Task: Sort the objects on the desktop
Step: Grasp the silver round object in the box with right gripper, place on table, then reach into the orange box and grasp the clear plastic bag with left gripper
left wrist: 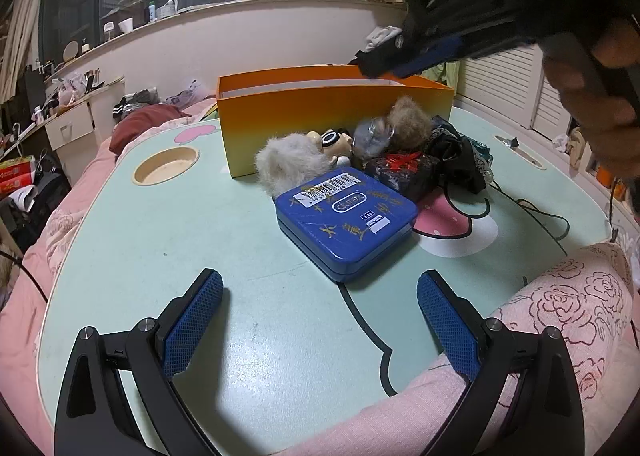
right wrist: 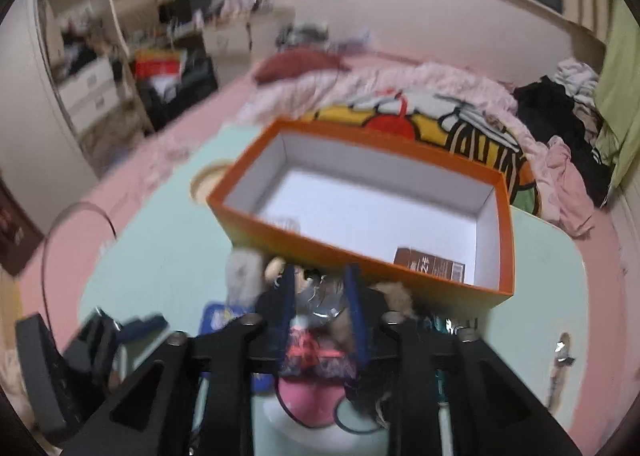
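An orange box (left wrist: 320, 115) stands on the pale green lap table (left wrist: 180, 236). In front of it lie a blue tin (left wrist: 346, 221), a white fluffy toy (left wrist: 288, 163), a brown fluffy ball (left wrist: 408, 121), a crumpled clear wrapper (left wrist: 370, 137), a dark packet with red print (left wrist: 402, 171) and black cloth (left wrist: 460, 159). My left gripper (left wrist: 320, 320) is open and empty, low before the tin. My right gripper (right wrist: 318, 288) hovers above the pile, fingers apart and empty; it also shows in the left wrist view (left wrist: 384, 63). The box (right wrist: 360, 207) holds a brown carton (right wrist: 430, 268).
A round cup recess (left wrist: 166, 171) sits in the table's left part. A black cable (left wrist: 532, 211) runs over the right side. A pink rose-print quilt (left wrist: 560, 316) overlaps the near right edge. Bed, clothes and drawers surround the table.
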`<state>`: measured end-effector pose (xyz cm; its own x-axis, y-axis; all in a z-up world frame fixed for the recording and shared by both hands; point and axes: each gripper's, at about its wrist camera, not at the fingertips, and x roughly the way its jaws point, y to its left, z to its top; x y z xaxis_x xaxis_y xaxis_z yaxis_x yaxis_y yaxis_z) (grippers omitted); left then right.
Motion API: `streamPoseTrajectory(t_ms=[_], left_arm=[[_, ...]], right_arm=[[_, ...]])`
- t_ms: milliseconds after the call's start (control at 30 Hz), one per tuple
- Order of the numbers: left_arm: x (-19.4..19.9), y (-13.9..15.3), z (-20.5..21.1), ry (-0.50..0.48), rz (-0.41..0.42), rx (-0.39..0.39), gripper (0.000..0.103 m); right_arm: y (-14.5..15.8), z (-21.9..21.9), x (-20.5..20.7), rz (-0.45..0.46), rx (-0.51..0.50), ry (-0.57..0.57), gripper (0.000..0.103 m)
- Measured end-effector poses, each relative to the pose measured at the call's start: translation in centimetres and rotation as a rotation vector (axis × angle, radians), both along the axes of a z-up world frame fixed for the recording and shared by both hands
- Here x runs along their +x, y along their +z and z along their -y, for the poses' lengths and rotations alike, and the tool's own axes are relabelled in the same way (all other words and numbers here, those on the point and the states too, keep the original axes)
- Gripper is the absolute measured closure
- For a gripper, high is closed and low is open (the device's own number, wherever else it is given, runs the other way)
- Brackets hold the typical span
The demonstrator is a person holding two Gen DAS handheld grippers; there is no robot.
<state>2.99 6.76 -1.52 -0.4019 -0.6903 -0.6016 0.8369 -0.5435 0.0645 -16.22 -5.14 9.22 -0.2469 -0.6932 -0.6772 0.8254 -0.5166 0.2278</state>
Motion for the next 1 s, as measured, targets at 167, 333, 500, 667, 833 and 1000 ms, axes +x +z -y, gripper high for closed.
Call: streamPoseTrajectory(t_ms=[167, 333, 500, 667, 833, 1000], left_arm=[[0.0, 0.0, 0.0, 0.003, 0.0, 0.0, 0.005], [0.0, 0.0, 0.0, 0.007, 0.002, 0.002, 0.005], [-0.1, -0.2, 0.3, 0.011, 0.009, 0.005, 0.005], [-0.1, -0.2, 0.2, 0.013, 0.008, 0.005, 0.005], [-0.2, -0.1, 0.2, 0.015, 0.009, 0.005, 0.005], [-0.1, -0.1, 0.2, 0.018, 0.009, 0.005, 0.005]], right_arm=[[-2.9, -5.0, 3.6, 0.011, -0.051, -0.055, 0.055], [-7.7, -6.4, 6.5, -0.007, 0.05, -0.042, 0.042], [-9.0, -6.3, 6.2, -0.021, 0.071, -0.073, 0.021], [-9.6, -6.6, 5.4, -0.035, 0.1, -0.131, 0.01], [-9.5, -6.4, 5.1, -0.031, 0.107, -0.138, 0.005], [-9.5, -6.5, 5.1, -0.031, 0.106, -0.138, 0.004]])
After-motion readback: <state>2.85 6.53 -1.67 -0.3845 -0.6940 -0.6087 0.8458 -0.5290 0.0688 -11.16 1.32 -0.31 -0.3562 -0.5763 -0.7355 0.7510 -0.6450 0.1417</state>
